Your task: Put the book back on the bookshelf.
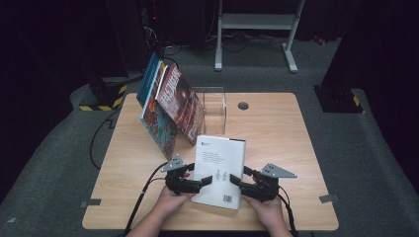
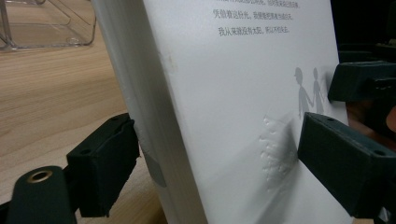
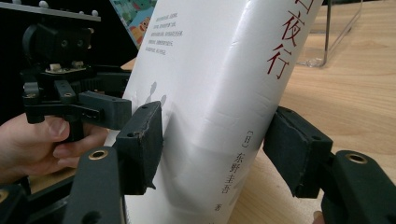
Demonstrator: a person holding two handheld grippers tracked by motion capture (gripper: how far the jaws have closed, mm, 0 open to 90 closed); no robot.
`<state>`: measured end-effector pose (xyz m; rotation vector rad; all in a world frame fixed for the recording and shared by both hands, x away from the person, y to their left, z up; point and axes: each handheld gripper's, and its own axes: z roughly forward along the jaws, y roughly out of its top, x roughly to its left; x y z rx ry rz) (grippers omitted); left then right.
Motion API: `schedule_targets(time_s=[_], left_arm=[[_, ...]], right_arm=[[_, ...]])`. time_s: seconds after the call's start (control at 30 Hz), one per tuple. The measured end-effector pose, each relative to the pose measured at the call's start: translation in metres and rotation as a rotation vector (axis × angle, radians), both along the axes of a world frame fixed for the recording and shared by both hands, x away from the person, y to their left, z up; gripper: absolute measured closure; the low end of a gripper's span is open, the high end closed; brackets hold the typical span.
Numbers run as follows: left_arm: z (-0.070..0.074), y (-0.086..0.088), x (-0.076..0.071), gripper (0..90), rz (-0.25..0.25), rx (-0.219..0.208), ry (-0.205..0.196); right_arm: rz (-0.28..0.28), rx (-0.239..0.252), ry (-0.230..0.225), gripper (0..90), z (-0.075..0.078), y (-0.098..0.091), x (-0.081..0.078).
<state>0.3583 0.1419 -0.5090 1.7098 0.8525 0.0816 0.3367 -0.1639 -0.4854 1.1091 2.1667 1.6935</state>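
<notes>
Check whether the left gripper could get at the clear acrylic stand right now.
Probably not: the left gripper straddles the white book, which stands between it and the clear stand.

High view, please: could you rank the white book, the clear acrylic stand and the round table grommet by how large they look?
1. white book
2. clear acrylic stand, though it stands farther from the camera
3. round table grommet
</notes>
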Motion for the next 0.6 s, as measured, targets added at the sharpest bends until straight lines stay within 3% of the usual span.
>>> schedule_targets(time_s=[0.1, 0.2, 0.33, 0.6], left_arm=[[0.0, -0.004, 0.0, 7.0, -0.017, 0.01, 0.011], [0.003, -0.005, -0.004, 9.1, -0.006, 0.036, -0.035], [0.006, 0.001, -0.004, 15.8, -0.01, 0.026, -0.037], [0.014, 0.001, -0.011, 17.5, 0.011, 0.077, -0.114]], right_arm=[[0.008, -0.013, -0.022, 38.0, 0.002, 0.002, -0.002], [0.014, -0.036, -0.027, 37.9, 0.001, 0.005, -0.003], [0.012, -0.052, -0.04, 37.6, 0.002, 0.007, -0.004], [-0.006, -0.076, -0.082, 38.0, 0.007, 0.011, -0.008]])
